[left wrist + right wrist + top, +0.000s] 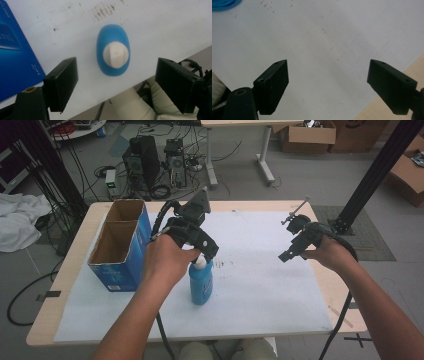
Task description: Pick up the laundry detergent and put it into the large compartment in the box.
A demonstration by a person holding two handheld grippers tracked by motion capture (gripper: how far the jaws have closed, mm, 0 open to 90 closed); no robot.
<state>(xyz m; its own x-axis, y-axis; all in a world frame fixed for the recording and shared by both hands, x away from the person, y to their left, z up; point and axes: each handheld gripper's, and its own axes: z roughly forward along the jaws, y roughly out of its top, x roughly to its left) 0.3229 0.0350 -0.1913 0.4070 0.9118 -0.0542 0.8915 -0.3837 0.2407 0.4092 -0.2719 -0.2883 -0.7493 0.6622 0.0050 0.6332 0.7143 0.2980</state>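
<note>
Hovering directly above the upright blue plastic bottle with the white cap [201, 282], the left tool [116, 83] looks straight down on it, its two black jaws spread wide and released, with nothing between them. The bottle stands on the white paper sheet [260, 285] that covers the wooden worktop [75, 262], just beside the tall blue cardboard box with two open compartments [120, 245] and apart from it. In the left gripper view the cap sits roughly midway between the jaws but farther along their line, so the step in hand appears to be a top-down grasp of the bottle. To do it well, the person would likely shift the tool forward until the cap lies on the line joining the jaws, then lower it vertically so that the jaws pass either side of the neck or shoulders. The body reads as oval from above, so closing across its narrow width should give the surer hold. A tall, narrow bottle may tip if one jaw touches first, so an even descent matters. The right tool [292, 249] is held above the bare paper well to the right, jaws likewise spread and released, grasping nothing.
</note>
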